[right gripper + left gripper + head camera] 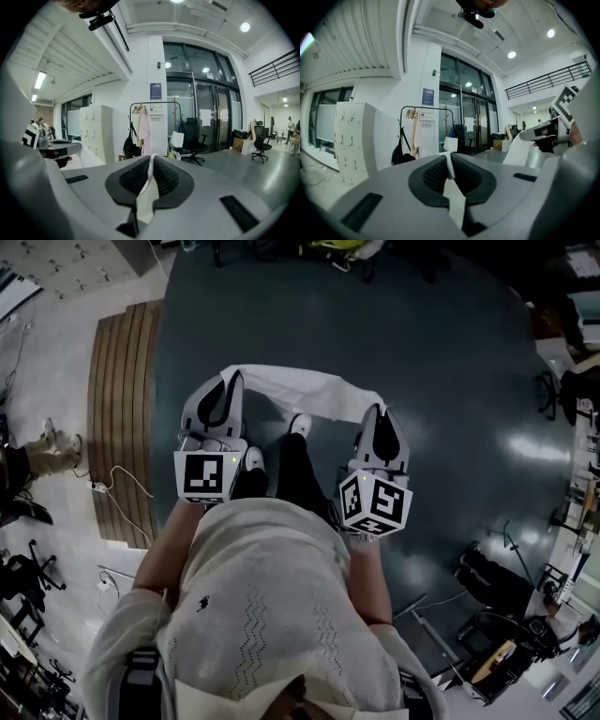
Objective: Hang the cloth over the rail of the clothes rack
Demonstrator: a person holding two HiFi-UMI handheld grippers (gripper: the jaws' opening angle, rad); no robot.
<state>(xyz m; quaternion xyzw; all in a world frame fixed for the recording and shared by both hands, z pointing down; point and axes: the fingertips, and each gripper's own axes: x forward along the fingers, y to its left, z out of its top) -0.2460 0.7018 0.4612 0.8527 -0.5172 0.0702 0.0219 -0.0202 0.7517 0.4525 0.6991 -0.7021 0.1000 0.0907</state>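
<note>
A white cloth (298,390) is stretched between my two grippers in the head view, held in front of the person above a dark floor. My left gripper (231,376) is shut on the cloth's left end, and a strip of cloth (451,187) is pinched between its pads. My right gripper (379,409) is shut on the right end, where more of the cloth (147,192) shows between its pads. A black clothes rack (151,126) with garments on its rail stands far ahead by a white wall; the same clothes rack (423,133) appears in the left gripper view.
White lockers (96,133) stand left of the rack. An office chair (193,140) and a white bag (177,139) sit to the rack's right before glass doors. A ribbed wooden strip (122,418) lies on the floor at left, with cables (122,482) on it.
</note>
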